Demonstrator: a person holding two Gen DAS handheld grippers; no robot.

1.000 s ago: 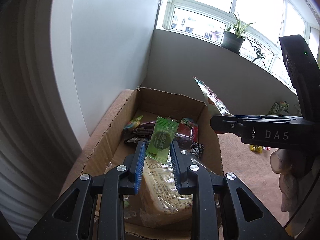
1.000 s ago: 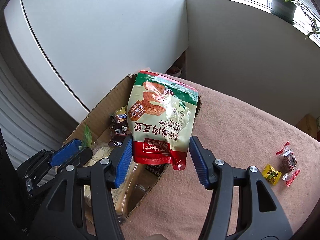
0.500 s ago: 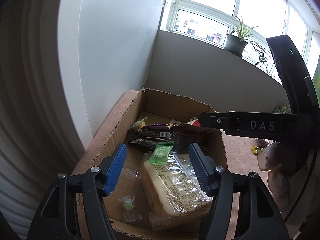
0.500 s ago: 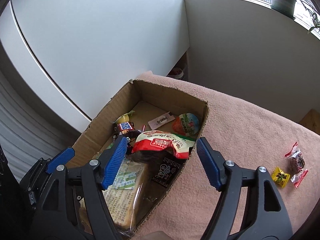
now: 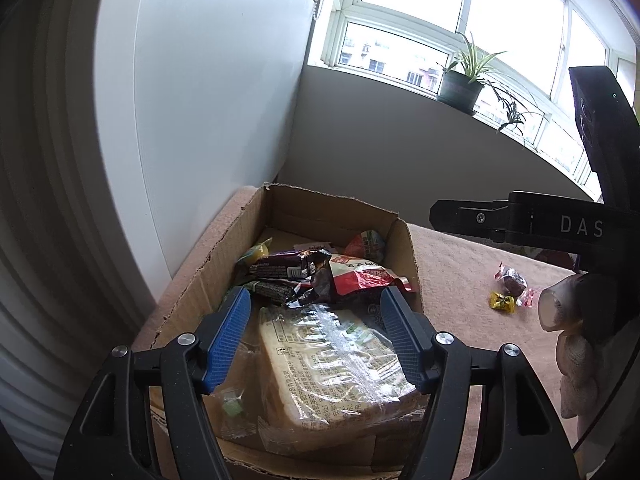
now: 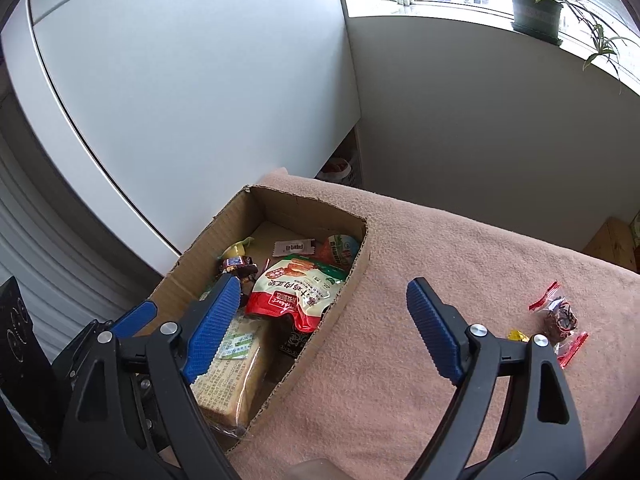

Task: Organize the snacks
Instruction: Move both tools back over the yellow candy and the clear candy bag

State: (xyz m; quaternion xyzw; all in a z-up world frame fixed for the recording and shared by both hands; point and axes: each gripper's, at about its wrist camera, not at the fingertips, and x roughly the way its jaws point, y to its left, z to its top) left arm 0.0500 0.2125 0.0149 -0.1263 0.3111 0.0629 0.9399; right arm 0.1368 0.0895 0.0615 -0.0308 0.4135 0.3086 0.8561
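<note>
A cardboard box (image 5: 208,256) (image 6: 348,280) on a pink cloth holds several snacks. A red and green pouch (image 6: 294,292) (image 5: 360,274) lies on top in the middle. A wrapped bread loaf (image 5: 332,364) (image 6: 236,364) fills the near end, with a small green packet (image 6: 236,344) on it. My left gripper (image 5: 316,336) is open and empty above the loaf. My right gripper (image 6: 324,328) is open and empty above the box's right wall. Three small candies (image 6: 558,320) (image 5: 508,288) lie on the cloth to the right.
A white cabinet (image 6: 180,100) stands close behind the box on the left. A grey wall (image 6: 480,120) with a windowsill and potted plant (image 6: 536,4) is behind. The pink cloth (image 6: 460,264) spreads right of the box. The right gripper's body (image 5: 560,228) crosses the left wrist view.
My left gripper opened and dropped the green packet onto the loaf. My right gripper let the red and green pouch fall into the box. Both have pulled back.
</note>
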